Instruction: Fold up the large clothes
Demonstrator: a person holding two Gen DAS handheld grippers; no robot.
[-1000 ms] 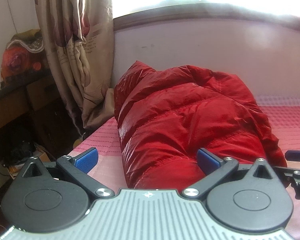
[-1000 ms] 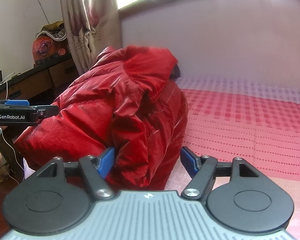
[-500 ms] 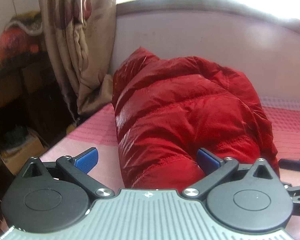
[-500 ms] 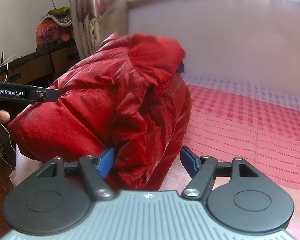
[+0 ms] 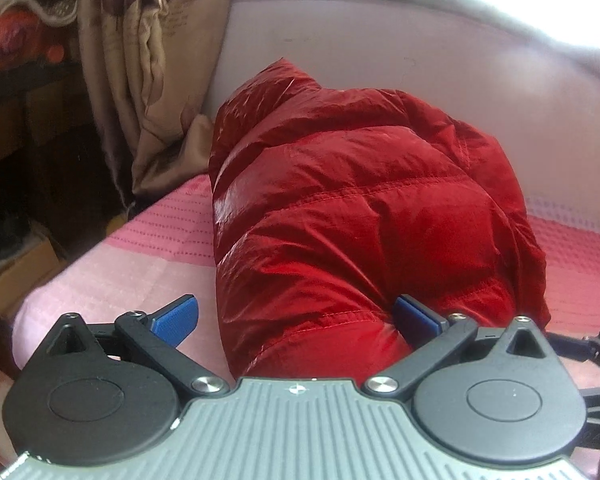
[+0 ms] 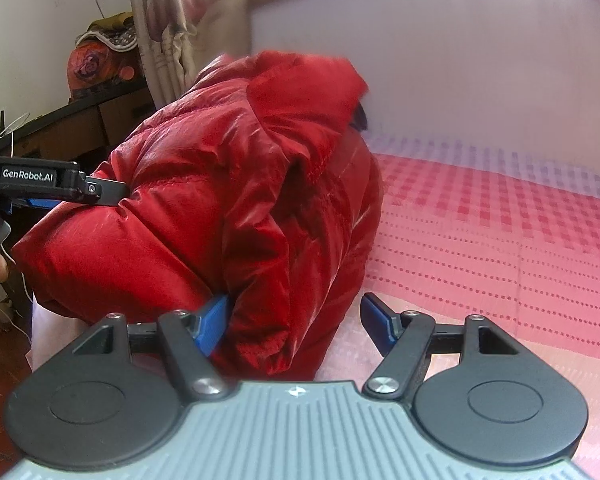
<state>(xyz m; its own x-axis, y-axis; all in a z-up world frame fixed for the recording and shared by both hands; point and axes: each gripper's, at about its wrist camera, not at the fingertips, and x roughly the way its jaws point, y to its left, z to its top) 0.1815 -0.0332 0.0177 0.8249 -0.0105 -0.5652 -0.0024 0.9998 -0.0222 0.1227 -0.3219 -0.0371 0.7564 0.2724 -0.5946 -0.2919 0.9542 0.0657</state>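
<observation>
A folded red puffer jacket (image 5: 364,216) lies bundled on the pink bed (image 5: 148,264), its far end against the wall. My left gripper (image 5: 296,316) is open, its blue jaws straddling the jacket's near end. In the right wrist view the jacket (image 6: 204,200) fills the left half, with a hood flap on top. My right gripper (image 6: 296,320) is open around the jacket's lower right corner, its left pad pressed into a fold. The left gripper (image 6: 60,184) shows there at the left edge, touching the jacket's side.
The pink checked bedspread (image 6: 500,240) stretches to the right. A pale wall (image 5: 380,52) backs the bed. A beige curtain (image 5: 140,64) hangs at the left. A dark wooden desk (image 6: 80,124) with bags and cables stands beyond the bed's left edge. A cardboard box (image 5: 16,268) sits on the floor.
Both grippers have pushed forward along the bed with the jacket between their open jaws. The jacket bundle has shifted closer to the wall. The jaws stayed open.
</observation>
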